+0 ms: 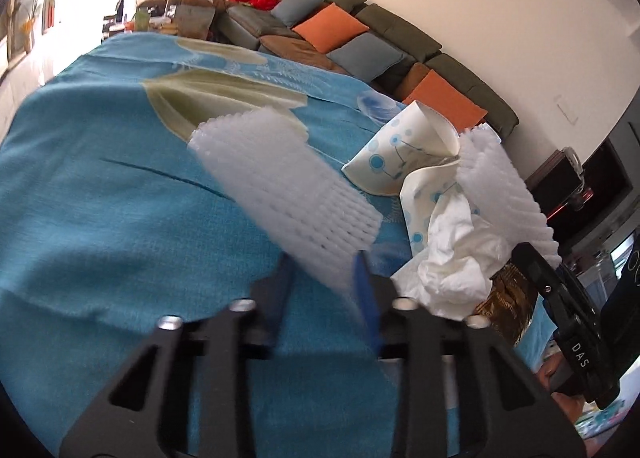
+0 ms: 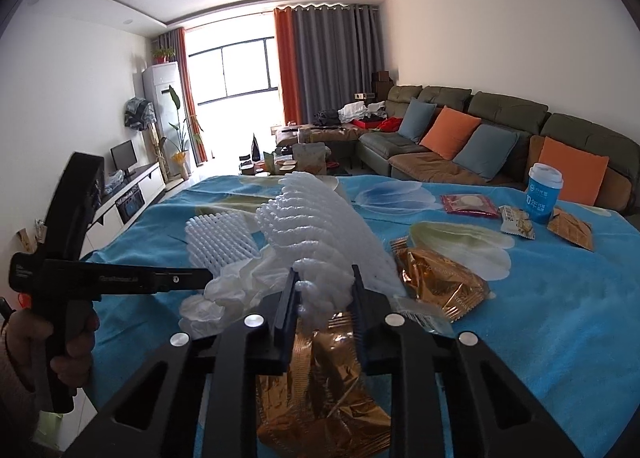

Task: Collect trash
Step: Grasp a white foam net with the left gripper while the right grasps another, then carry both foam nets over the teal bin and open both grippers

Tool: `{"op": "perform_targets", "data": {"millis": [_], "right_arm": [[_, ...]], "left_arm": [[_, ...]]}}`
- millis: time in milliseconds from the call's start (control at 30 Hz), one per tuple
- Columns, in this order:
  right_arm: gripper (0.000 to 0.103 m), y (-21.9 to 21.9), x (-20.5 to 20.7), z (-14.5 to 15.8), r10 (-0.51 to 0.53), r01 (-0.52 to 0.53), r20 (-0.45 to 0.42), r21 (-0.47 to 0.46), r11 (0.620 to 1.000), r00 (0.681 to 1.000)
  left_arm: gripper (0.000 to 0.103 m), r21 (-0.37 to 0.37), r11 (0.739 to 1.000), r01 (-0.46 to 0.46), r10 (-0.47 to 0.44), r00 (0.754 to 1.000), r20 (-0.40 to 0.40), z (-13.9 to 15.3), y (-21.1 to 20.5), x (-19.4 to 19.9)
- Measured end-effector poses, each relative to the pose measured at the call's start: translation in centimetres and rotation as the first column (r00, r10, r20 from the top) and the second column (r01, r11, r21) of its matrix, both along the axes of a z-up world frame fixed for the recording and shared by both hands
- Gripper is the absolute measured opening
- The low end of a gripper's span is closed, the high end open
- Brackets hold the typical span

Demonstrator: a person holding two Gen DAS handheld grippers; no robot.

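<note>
Trash lies heaped on the blue tablecloth (image 2: 560,318), likely gathered for one pickup. Right gripper (image 2: 325,284) is clamped on a white foam net (image 2: 320,234), lifted over a gold wrapper (image 2: 320,378). Left gripper (image 1: 326,270) pinches another foam sleeve (image 1: 280,185) between its fingers, beside crumpled tissue (image 1: 452,258).

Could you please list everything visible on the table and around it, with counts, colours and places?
white foam net sleeves: two, one in each gripper
crumpled white tissue: one, between the sleeves
flattened dotted paper cups: two, white-blue, behind the tissue
gold foil wrappers: three seen, table right and near edge
blue paper cup with white lid: one, upright, far right
red packet: one, left of that cup
blue floral tablecloth: one, covers table
green sofa: one, orange and blue cushions
left gripper: jaws clamp a sleeve
right gripper: jaws clamp the other
</note>
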State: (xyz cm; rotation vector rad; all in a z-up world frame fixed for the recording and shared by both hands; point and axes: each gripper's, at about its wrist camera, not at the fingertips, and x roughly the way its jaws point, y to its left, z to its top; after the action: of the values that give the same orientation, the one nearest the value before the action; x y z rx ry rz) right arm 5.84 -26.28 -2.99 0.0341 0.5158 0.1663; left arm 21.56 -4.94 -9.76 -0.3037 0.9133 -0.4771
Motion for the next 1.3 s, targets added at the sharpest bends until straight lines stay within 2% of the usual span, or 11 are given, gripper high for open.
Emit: {"op": "perform_targets", "data": {"millis": [133, 333, 500, 733, 833, 1000, 1167, 1300], "right_arm": [[0.019, -0.1, -0.3, 1.0, 0.013, -0.013, 0.027, 0.002, 1.000, 1.000], [0.019, 0.1, -0.6, 3.1, 0.043, -0.044, 0.073, 0.011, 0.999, 0.996], [0.019, 0.9, -0.5, 4.2, 0.111, -0.117, 0.084, 0.066, 0.991, 0.990], [0.019, 4.5, 0.7, 4.6, 0.260, -0.266, 0.063, 0.133, 0.955, 0.964], [0.019, 7.3, 1.3, 4.5, 0.335, -0.339, 0.049, 0.120, 0.933, 0.941], [0.019, 12.8, 2.2, 4.0, 0.471, -0.469, 0.013, 0.101, 0.877, 0.882], [0.019, 18.3, 3.7, 3.3, 0.586, -0.580, -0.041, 0.098, 0.808, 0.809], [0.019, 22.3, 4.4, 3.2, 0.645, -0.640, -0.074, 0.077, 0.765, 0.761]], "left_arm": [[0.015, -0.028, 1.000, 0.002, -0.001, 1.000, 0.018, 0.9, 0.3, -0.4], [0.014, -0.016, 1.000, -0.003, 0.004, 0.995, 0.095, 3.3, 1.1, -2.2], [0.014, -0.033, 0.999, -0.026, 0.031, 0.988, 0.149, 5.4, 3.8, -4.2], [0.014, -0.052, 0.992, -0.117, 0.125, 0.971, 0.201, 8.0, 10.5, -9.3], [0.014, -0.042, 0.984, -0.172, 0.177, 0.964, 0.199, 8.2, 13.7, -11.1], [0.014, -0.032, 0.959, -0.280, 0.281, 0.941, 0.190, 7.6, 19.5, -14.2], [0.014, -0.023, 0.909, -0.416, 0.414, 0.897, 0.157, 7.3, 25.7, -16.7], [0.014, -0.011, 0.873, -0.487, 0.484, 0.865, 0.134, 6.3, 29.6, -18.0]]}}
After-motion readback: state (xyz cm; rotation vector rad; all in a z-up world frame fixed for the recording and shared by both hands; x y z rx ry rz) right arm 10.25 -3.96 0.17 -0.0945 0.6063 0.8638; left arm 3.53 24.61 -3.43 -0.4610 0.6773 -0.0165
